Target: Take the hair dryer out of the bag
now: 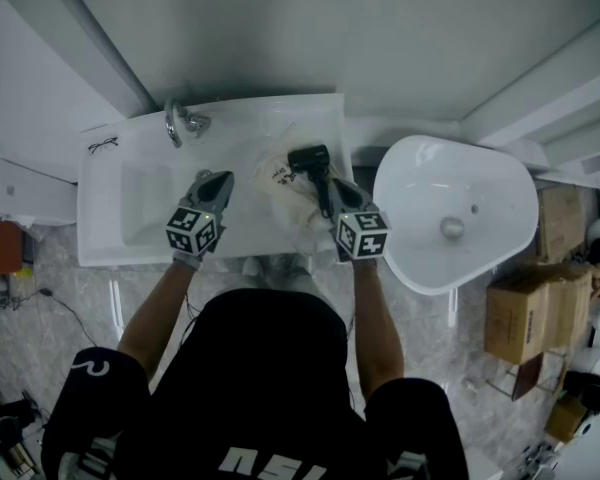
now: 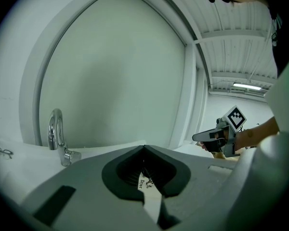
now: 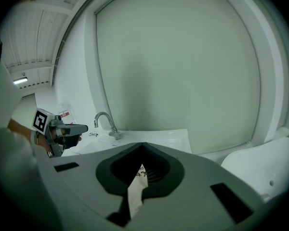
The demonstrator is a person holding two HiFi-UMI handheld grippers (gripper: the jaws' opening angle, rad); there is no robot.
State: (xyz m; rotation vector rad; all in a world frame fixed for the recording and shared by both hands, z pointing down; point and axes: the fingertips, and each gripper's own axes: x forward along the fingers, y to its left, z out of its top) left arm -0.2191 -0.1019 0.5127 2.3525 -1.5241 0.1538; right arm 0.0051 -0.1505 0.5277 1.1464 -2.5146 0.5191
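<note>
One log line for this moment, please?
left claw: shut on bag | right claw: shut on bag | hair dryer: with bag on sink

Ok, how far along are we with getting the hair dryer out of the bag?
Done: the left gripper and the right gripper are each shut on a strip of the white printed bag, which lies on the sink counter. In hand: the bag is gripped from both sides. Left: the black hair dryer lies with the bag, apparently not freed, so pulling it clear remains.
</note>
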